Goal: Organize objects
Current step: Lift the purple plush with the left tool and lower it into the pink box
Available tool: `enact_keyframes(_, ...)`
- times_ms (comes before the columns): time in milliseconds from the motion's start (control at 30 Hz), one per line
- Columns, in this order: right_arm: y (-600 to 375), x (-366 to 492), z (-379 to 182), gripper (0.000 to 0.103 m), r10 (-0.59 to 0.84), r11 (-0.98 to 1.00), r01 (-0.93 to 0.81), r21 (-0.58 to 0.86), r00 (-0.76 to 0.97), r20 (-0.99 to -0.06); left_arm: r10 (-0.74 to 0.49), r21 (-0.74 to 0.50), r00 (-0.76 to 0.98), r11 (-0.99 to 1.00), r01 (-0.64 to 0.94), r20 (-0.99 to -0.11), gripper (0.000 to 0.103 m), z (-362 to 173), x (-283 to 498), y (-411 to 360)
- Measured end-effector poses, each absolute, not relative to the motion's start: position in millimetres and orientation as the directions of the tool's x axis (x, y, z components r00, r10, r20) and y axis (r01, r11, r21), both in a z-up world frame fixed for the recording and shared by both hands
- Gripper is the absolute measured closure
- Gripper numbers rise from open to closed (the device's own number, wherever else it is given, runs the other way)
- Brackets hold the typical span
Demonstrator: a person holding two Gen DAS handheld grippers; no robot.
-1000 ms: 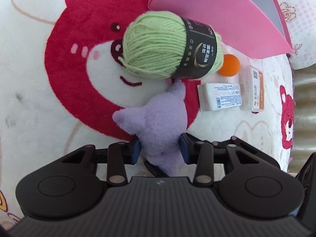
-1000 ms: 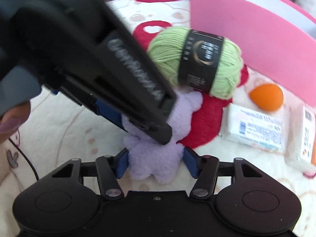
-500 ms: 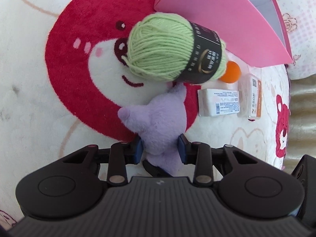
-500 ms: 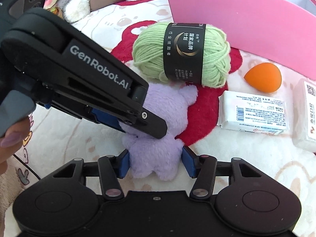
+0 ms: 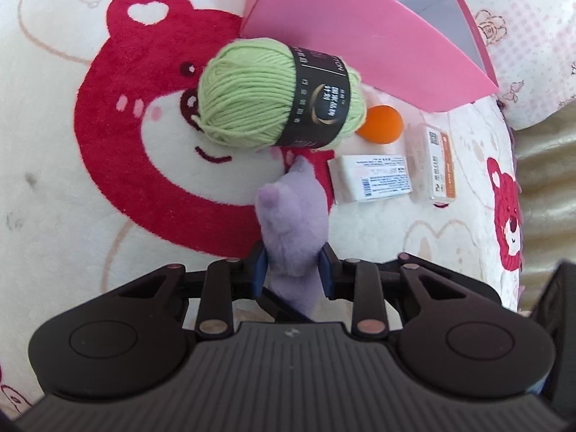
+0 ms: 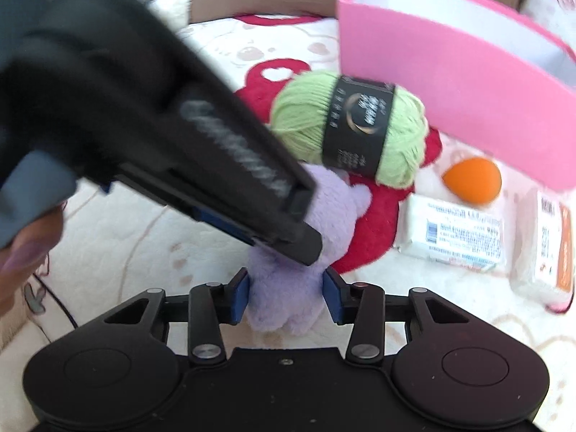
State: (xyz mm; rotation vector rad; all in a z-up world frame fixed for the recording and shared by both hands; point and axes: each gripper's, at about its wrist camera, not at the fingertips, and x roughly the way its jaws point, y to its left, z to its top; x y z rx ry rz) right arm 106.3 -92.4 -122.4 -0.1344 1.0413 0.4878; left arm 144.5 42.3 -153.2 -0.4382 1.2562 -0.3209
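Note:
A purple plush toy (image 5: 291, 230) lies on a fluffy bear-print rug (image 5: 108, 126), just in front of a green yarn ball (image 5: 252, 104) with a black band. My left gripper (image 5: 292, 270) is shut on the toy's middle, its jaws still closing and squeezing it narrow. In the right wrist view the left gripper's black body (image 6: 223, 165) slants down from the upper left over the toy (image 6: 284, 298). My right gripper (image 6: 285, 297) is closing on the toy's lower end, with both blue pads against the fur. An open pink box (image 5: 360, 36) stands behind the yarn.
An orange sponge (image 6: 471, 180), a white labelled packet (image 6: 453, 237) and an orange-edged packet (image 6: 543, 252) lie right of the toy, below the pink box (image 6: 450, 82). A person's fingers (image 6: 21, 252) hold the left gripper at the left edge. The rug's edge runs on the right (image 5: 514, 216).
Both pairs of jaws have narrowed onto the plush toy. It looks squeezed thinner and more upright in the left wrist view. The left gripper has shifted a little across the rug.

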Motion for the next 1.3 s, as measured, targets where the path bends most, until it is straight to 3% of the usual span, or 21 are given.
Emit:
enact_keyframes(233,-103.5,123.9,-137.6,0.045,0.376,0.892,-0.379,0.245,0.325,-0.868,-0.435,-0.462,0.250,0.885,-0.061,-0.865,0.074,-163.7,150.8,45.6)
enact_keyframes(367,-104.8,128.3,-135.9,0.034,0.418,0.879,-0.370,0.300,0.300,-0.857,-0.410,-0.444,0.212,0.885,-0.143,-0.887,0.059,-171.6,152.3,60.0)
enact_keyframes(500,-105.3,123.5,-138.9,0.025,0.456,0.868,-0.354,0.348,0.290,-0.841,-0.426,-0.456,0.196,0.878,-0.149,-0.883,0.058,-171.0,151.9,67.9)
enact_keyframes(567,-117.0,112.3,-144.0,0.029,0.464,0.868,-0.343,0.359,0.307,-0.831,-0.422,-0.453,0.209,0.882,-0.132,-0.882,0.062,-168.9,151.0,66.9)
enact_keyframes(600,-115.7,111.3,-144.9,0.042,0.462,0.869,-0.349,0.352,0.314,-0.829,-0.423,-0.454,0.219,0.883,-0.119,-0.879,0.070,-167.5,150.6,65.3)
enact_keyframes(700,-118.1,109.0,-141.4,0.047,0.451,0.870,-0.373,0.323,0.335,-0.827,-0.398,-0.423,0.236,0.903,-0.070,-0.887,0.072,-162.2,150.4,56.9)
enact_keyframes(1033,-119.9,99.1,-131.0,0.048,0.396,0.878,-0.419,0.231,0.365,-0.842,-0.414,-0.433,0.220,0.900,-0.045,-0.883,0.072,-157.7,145.7,46.5)
enact_keyframes(1300,-126.5,96.1,-116.9,0.048,0.400,0.886,-0.395,0.243,0.388,-0.830,-0.431,-0.444,0.262,0.896,0.007,-0.864,0.072,-139.3,135.4,41.9)
